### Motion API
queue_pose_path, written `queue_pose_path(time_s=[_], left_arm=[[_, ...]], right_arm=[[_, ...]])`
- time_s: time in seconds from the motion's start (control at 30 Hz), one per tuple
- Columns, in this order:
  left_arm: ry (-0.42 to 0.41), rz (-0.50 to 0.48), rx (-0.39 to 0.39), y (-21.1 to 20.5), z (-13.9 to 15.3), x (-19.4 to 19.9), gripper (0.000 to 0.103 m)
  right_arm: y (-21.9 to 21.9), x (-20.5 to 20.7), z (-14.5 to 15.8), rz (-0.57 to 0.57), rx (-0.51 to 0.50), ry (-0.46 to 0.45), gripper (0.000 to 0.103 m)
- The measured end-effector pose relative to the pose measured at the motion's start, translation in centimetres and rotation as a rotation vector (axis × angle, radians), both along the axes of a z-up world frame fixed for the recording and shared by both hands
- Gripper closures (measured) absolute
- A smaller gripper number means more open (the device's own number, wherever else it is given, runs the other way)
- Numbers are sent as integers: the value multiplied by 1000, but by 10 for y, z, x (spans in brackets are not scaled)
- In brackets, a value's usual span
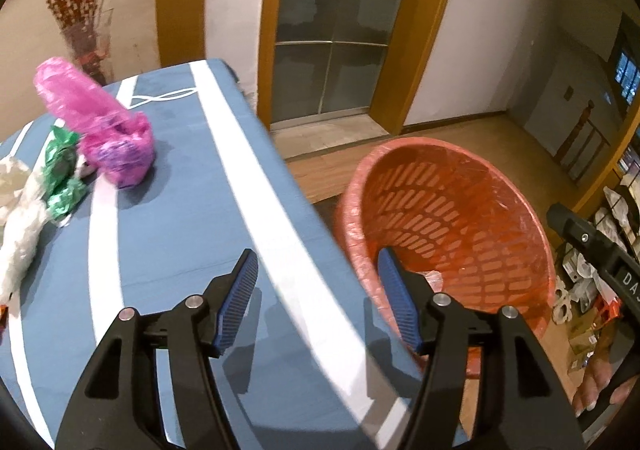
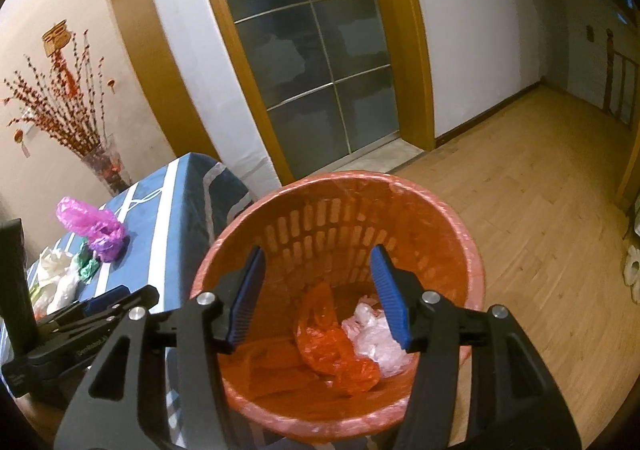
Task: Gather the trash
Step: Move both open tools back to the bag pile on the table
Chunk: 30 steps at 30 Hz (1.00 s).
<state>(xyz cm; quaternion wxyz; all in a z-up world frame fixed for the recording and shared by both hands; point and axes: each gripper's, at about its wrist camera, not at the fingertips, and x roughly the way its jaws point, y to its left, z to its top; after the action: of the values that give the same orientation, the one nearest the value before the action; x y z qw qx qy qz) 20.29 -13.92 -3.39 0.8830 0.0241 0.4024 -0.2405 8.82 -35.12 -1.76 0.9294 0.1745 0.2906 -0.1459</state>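
Over the basket (image 2: 460, 250), both hand-held grippers gape empty; left hand-held gripper's (image 1: 316, 262) finger hides its white scrap.

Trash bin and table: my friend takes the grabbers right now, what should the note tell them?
Left gripper: open, empty, over the table's edge beside the bin.
Right gripper: open, empty, above the orange bin.
Done: an orange bag and a clear plastic bag lie in the bin.
Left: on the blue striped table remain a pink bag, a green wrapper and white plastic, all at its far left.
Next, probably: reach the left gripper for the pink bag.
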Motion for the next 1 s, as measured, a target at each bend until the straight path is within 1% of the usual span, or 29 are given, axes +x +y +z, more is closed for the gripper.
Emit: queue_pose_path(time_s=[0.07,0.3,0.47,0.7,0.87,1.0], left_arm=[[-5,23,-3,11,1,1,36],[-15,89,-15,48,3,1,34],[-50,165,-9,86,3,-2,32],[-94,292,5,150,4,-4,29],[-104,361,4,186,3,-3,28],[-104,395,-7,210,1,-3,28]], right_arm=[[8,4,1,19,-5,4,49],[43,21,2,100,-29,20,49],[77,42,3,182,-40,35,49],[137,81,0,319,-54,51,49],[179,113,-3,407,-47,63,49],[210,139,-4,457,-58,57,49]])
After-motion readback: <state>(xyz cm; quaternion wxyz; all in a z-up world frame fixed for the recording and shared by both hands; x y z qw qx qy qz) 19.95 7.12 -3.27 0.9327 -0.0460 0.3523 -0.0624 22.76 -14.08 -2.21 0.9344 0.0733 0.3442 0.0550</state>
